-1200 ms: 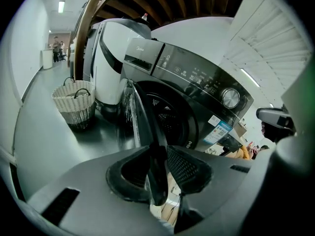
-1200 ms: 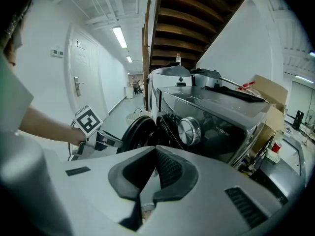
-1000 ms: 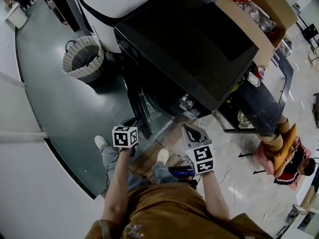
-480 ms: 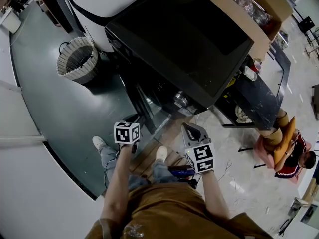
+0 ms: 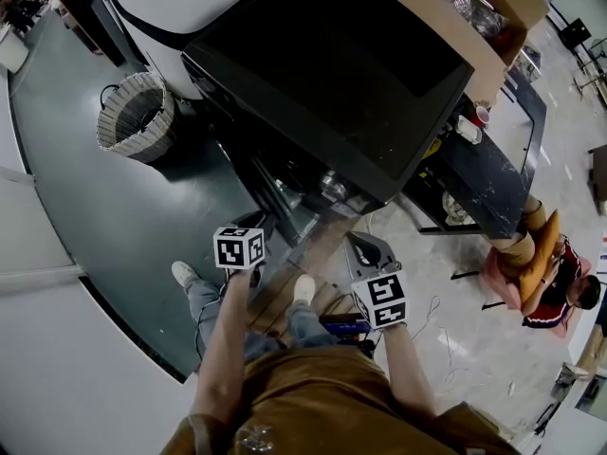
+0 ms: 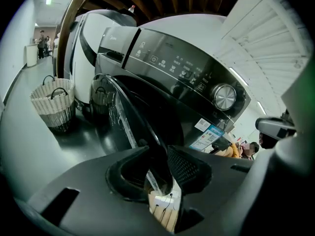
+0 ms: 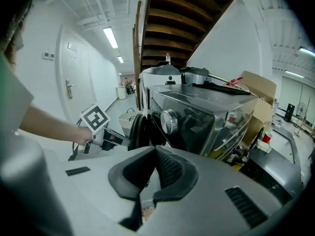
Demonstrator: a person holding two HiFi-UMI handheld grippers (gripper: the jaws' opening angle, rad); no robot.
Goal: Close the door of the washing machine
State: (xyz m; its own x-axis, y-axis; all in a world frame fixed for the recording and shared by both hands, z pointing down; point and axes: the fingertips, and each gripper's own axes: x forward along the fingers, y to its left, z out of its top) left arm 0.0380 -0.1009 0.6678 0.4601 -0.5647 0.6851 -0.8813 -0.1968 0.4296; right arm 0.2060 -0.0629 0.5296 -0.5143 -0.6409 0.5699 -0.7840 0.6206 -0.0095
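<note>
Door (image 6: 129, 124) half open, upright, swung out from washing machine (image 6: 197, 77)

1. Your left tool (image 5: 251, 226) now sits nearer the front of the washing machine (image 5: 332, 74) than a second ago.
2. Its jaws are opening, with the edge of the door (image 5: 282, 202) between them.
3. The door swings in slightly closer to the machine along with the tool.
4. Your head view drifts, so the machine and the wicker basket (image 5: 136, 117) now sit further up and left.
</note>
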